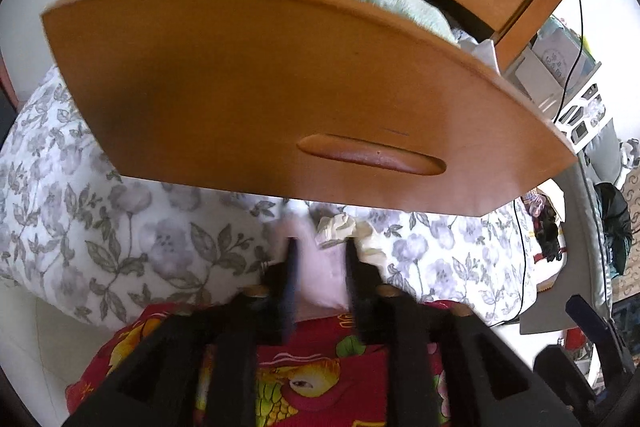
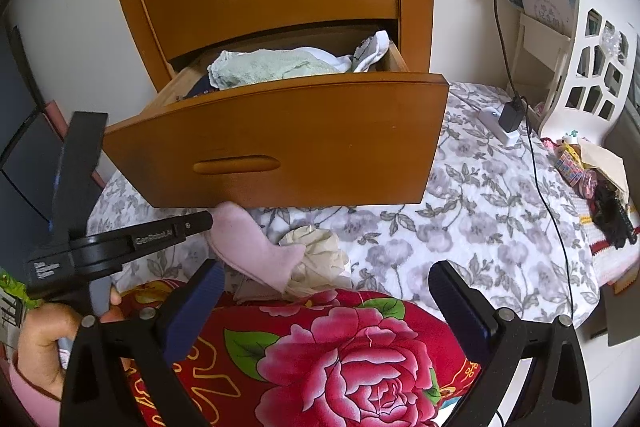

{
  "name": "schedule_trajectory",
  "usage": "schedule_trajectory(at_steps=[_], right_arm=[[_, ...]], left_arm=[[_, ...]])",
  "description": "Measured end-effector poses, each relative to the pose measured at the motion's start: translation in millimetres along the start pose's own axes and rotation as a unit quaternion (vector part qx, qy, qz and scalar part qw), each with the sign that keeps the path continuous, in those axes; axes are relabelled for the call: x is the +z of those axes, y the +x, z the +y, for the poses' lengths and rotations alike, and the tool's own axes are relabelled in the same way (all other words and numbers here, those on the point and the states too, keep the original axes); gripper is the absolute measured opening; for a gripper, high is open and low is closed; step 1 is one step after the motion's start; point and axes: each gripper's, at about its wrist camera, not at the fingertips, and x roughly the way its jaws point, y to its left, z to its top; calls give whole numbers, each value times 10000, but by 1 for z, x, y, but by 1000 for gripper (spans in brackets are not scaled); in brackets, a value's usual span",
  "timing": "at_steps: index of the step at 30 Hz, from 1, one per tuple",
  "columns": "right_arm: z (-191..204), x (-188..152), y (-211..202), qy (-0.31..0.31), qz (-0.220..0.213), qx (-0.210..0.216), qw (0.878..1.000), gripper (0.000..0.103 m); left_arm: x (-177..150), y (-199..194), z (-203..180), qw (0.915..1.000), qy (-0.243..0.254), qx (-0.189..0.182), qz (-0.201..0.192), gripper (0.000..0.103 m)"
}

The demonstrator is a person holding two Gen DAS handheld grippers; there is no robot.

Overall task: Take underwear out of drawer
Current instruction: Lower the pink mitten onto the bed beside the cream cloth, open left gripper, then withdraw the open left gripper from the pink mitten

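My left gripper [image 1: 320,247] is partly open around the pink underwear [image 2: 256,247], mid-frame. My right gripper [image 2: 324,283] is wide open, empty, below the open drawer [image 2: 280,143].

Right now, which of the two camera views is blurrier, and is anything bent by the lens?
Left wrist view: softer, with motion smear on the left claw and the pink garment beneath it. Right wrist view: sharp; the open drawer front is crisp. Both views: fisheye bowing curves the drawer edges, with dark corners.

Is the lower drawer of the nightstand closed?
No, the lower drawer is pulled out, with a pale green towel showing inside.
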Motion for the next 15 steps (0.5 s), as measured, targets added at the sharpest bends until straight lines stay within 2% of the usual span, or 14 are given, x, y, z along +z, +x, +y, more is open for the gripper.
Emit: schedule_trajectory(at_steps=[1, 2, 10, 14, 15], right_arm=[[0, 0, 0, 1, -1, 0, 10000, 103], [0, 0, 0, 0, -1, 1, 10000, 103], [3, -1, -1, -26, -13, -19, 10000, 103], [4, -1, -2, -41, -32, -27, 10000, 103], [4, -1, -3, -44, -47, -32, 10000, 103]], left_arm=[[-1, -4, 0, 10000, -10, 8, -44, 49], [-2, -10, 0, 9999, -27, -1, -108, 54], [-4, -49, 5, 9986, -140, 121, -492, 74], [-6, -73, 4, 9952, -64, 273, -935, 92], [-6, -79, 3, 9933, -10, 357, -1098, 94]])
